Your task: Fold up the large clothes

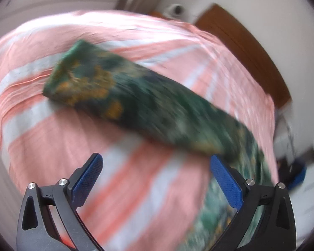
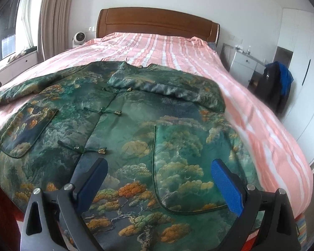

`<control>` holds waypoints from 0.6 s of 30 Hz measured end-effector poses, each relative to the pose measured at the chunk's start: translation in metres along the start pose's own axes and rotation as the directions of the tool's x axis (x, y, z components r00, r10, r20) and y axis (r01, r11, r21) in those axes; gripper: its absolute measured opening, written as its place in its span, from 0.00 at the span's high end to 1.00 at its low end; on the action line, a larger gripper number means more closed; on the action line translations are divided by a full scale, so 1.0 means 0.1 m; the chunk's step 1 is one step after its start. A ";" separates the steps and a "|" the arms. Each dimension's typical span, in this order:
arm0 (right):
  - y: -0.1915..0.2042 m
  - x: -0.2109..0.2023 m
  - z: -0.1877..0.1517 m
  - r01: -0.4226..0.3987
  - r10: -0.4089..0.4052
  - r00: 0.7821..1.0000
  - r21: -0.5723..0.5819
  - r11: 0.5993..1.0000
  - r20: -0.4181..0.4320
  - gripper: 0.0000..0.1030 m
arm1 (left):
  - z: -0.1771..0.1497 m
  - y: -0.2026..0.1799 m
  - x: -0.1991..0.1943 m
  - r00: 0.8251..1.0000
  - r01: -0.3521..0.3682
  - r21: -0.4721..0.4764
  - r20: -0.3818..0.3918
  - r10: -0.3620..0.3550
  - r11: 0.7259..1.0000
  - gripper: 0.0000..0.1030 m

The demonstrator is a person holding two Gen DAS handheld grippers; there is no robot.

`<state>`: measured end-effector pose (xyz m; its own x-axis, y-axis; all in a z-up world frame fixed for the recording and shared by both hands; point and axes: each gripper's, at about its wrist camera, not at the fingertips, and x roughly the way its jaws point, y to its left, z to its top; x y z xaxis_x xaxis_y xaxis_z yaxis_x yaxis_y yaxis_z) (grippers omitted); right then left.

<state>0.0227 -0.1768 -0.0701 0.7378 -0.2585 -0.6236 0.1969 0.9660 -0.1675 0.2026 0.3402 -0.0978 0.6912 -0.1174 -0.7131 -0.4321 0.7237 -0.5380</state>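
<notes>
The green satin jacket with pine-tree brocade [image 2: 123,125] lies front-up on the bed's pink-and-white striped cover [image 2: 178,48]. One sleeve is already folded across the chest at 1 o'clock. The other sleeve [image 1: 136,98] stretches out flat at 10 o'clock.

The left tool [image 1: 157,179] hangs over the cover just beside that sleeve, fingers spread apart and empty. The right tool [image 2: 159,184] hovers above the hem, likewise wide open.

The likely step is folding in the outstretched sleeve. Grip it near the cuff, lift little, and lay it straight across to match the other. The slippery satin may slide, so pinch firmly.
</notes>
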 end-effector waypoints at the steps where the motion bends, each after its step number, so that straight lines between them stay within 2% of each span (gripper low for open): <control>1: 0.01 0.01 0.00 0.000 0.000 1.000 -0.003 1.000 -0.002 0.05 | 0.11 0.11 0.09 1.000 0.003 -0.047 -0.009 -0.004 0.999 0.01; 3: 0.05 0.00 0.00 0.002 -0.002 1.000 -0.016 1.000 0.001 0.05 | 0.27 0.28 0.30 0.999 0.004 -0.117 -0.046 -0.009 0.993 0.01; 4: 0.07 -0.01 0.00 0.003 -0.003 1.000 -0.022 1.000 0.004 0.05 | 0.33 0.39 0.42 0.998 -0.026 -0.172 -0.058 0.016 0.985 0.01; 7: 0.14 -0.02 0.01 0.001 0.000 1.000 -0.047 0.999 0.009 0.05 | 0.44 0.49 0.55 0.999 -0.029 -0.248 -0.023 0.024 0.968 0.02; 8: 0.16 -0.02 0.00 0.000 0.000 1.000 -0.053 0.999 0.011 0.05 | 0.50 0.47 0.56 0.999 -0.040 -0.249 0.001 0.042 0.968 0.06; 10: 0.18 -0.03 -0.01 0.003 -0.002 1.000 -0.065 0.998 0.013 0.05 | 0.61 0.37 0.57 0.996 -0.074 -0.216 0.022 0.081 0.974 0.41; 11: 0.19 -0.03 -0.02 0.006 -0.005 1.000 -0.070 0.998 0.014 0.05 | 0.68 0.26 0.57 0.994 -0.104 -0.175 0.020 0.109 0.979 0.80; 12: 0.19 -0.03 -0.02 0.008 -0.006 1.000 -0.069 0.998 0.016 0.05 | 0.74 0.14 0.57 0.992 -0.121 -0.134 0.021 0.125 0.984 0.86; 14: 0.15 -0.02 -0.01 0.008 -0.007 1.000 -0.056 0.998 0.020 0.05 | 0.84 -0.31 0.39 0.984 -0.154 0.015 0.093 0.152 0.988 0.87; 15: 0.12 -0.02 0.00 0.007 -0.006 1.000 -0.042 0.999 0.023 0.05 | 0.84 -0.68 0.26 0.977 -0.172 0.129 0.148 0.152 0.977 0.88; 17: 0.03 0.00 0.02 0.003 -0.002 1.000 -0.007 1.000 0.028 0.05 | 0.76 -1.27 0.02 0.966 -0.187 0.309 0.230 0.118 0.933 0.88; 18: -0.04 0.00 0.02 0.004 -0.005 1.000 0.017 1.000 0.031 0.05 | 0.64 -1.64 -0.10 0.961 -0.186 0.406 0.266 0.079 0.895 0.88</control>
<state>0.0238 -0.1804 -0.0678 0.7566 -0.2629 -0.5987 0.2109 0.9648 -0.1571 0.3035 0.2668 0.0266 0.7836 0.1254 -0.6085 -0.2800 0.9456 -0.1657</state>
